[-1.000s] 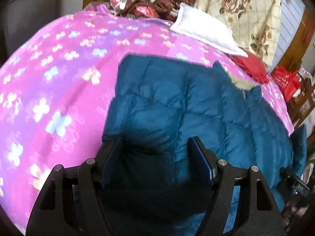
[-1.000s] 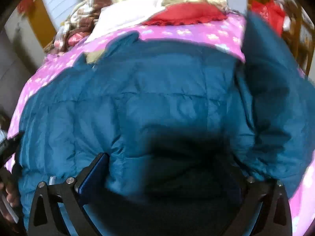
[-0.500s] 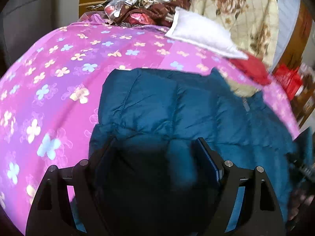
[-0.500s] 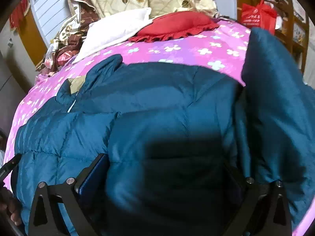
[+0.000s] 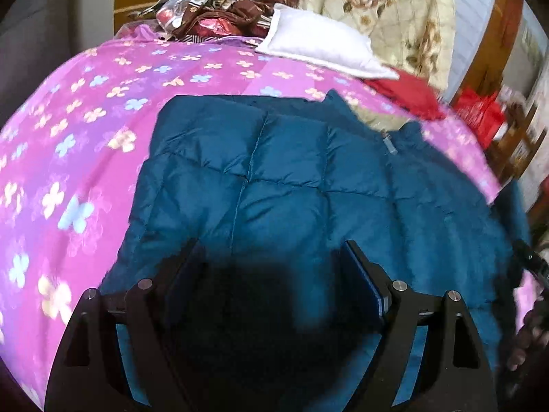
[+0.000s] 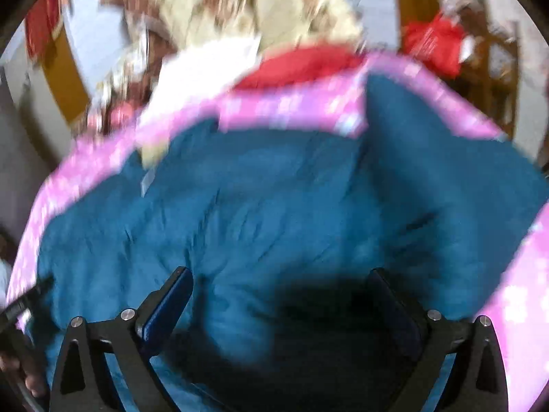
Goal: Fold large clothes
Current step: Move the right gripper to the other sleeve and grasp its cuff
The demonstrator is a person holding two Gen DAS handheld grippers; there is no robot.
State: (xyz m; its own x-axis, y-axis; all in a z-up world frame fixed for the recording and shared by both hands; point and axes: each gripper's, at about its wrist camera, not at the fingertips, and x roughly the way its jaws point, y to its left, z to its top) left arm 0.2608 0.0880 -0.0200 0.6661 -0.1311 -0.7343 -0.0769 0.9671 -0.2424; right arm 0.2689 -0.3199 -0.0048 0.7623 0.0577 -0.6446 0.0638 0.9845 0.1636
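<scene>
A teal quilted puffer jacket (image 5: 291, 178) lies spread on a bed with a pink flowered cover (image 5: 85, 137). Its collar and zip point toward the pillows. My left gripper (image 5: 271, 245) hovers over the jacket's near left part, jaws wide and open, only its shadow between them. In the blurred right wrist view the jacket (image 6: 274, 199) fills the middle, and one sleeve (image 6: 429, 144) stands up at the right. My right gripper (image 6: 279, 272) is open above the jacket's near edge, both fingers showing with nothing pinched between them.
A white pillow (image 5: 319, 48), a red cushion (image 5: 408, 92) and a cream rose-patterned quilt (image 5: 384, 7) lie at the bed's head. A red bag (image 5: 480, 113) and wooden furniture stand beyond the right side. A hand (image 5: 525, 336) shows at the right edge.
The left jaws have spread a little and its view has pulled back, showing more of the jacket. The right gripper has risen and swung quickly; its right finger, hidden by fabric before, now shows.
</scene>
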